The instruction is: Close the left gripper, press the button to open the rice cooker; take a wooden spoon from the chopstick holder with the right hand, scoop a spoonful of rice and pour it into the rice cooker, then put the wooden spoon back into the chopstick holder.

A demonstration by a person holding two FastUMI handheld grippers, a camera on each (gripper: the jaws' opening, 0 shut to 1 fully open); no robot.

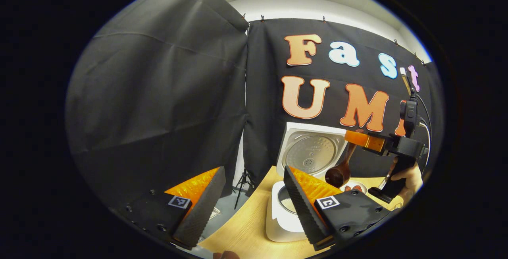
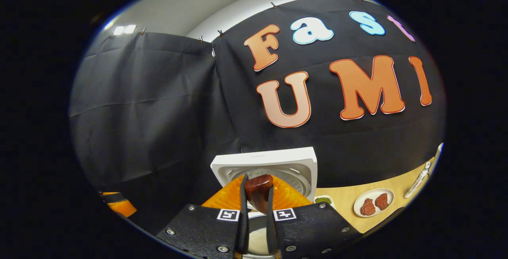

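We saw rice cooker [image 1: 283, 219] lid up | right gripper [image 2: 257, 205] clamped on wooden spoon [image 1: 340, 171], bowl hung over pot, likely for pouring | left gripper [image 1: 254, 207] gaped wide, clear.

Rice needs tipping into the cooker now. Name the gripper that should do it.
Right. The right gripper is shut on the wooden spoon, whose bowl hangs beside the raised lid over the open rice cooker. The left gripper is open, holding nothing.
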